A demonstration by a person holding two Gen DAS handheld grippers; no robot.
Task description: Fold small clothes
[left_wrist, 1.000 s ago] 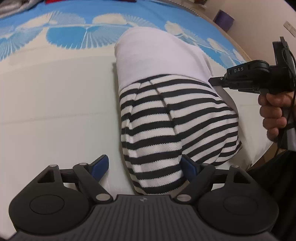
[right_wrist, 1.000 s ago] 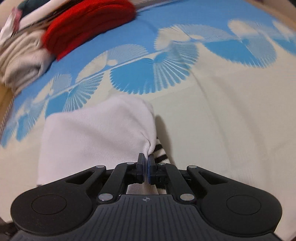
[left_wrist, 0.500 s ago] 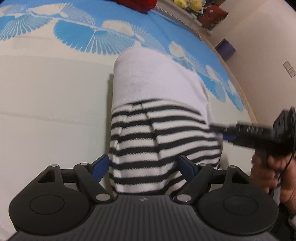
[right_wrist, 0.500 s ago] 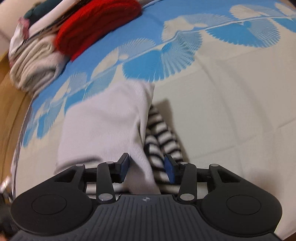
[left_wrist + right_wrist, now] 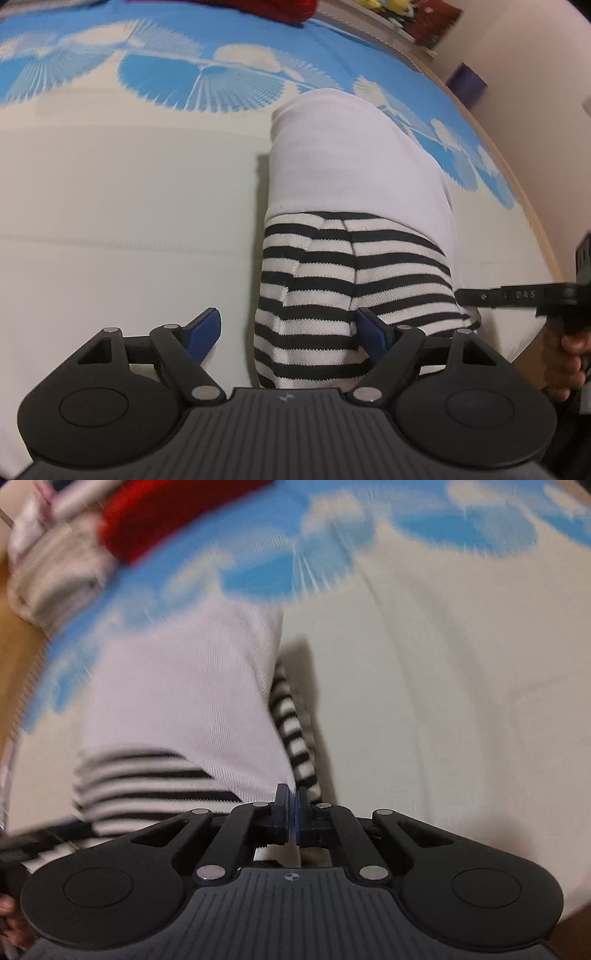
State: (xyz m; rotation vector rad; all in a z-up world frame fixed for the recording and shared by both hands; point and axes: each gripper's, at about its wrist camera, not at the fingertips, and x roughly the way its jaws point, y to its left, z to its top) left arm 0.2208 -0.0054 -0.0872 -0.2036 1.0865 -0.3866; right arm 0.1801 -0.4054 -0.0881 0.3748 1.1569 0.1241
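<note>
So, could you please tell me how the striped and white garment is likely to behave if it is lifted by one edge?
The striped and white garment is soft knit lying in limp folds on the bedspread, so it would probably droop and unfold. It looks thin, so likely light. The ribbed weave probably grips well rather than slipping.

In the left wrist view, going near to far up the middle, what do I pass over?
Left gripper, jaws spread wide → black-and-white striped fabric → white fabric folded over it → blue fan-patterned bedcover → red garment at the top edge.
</note>
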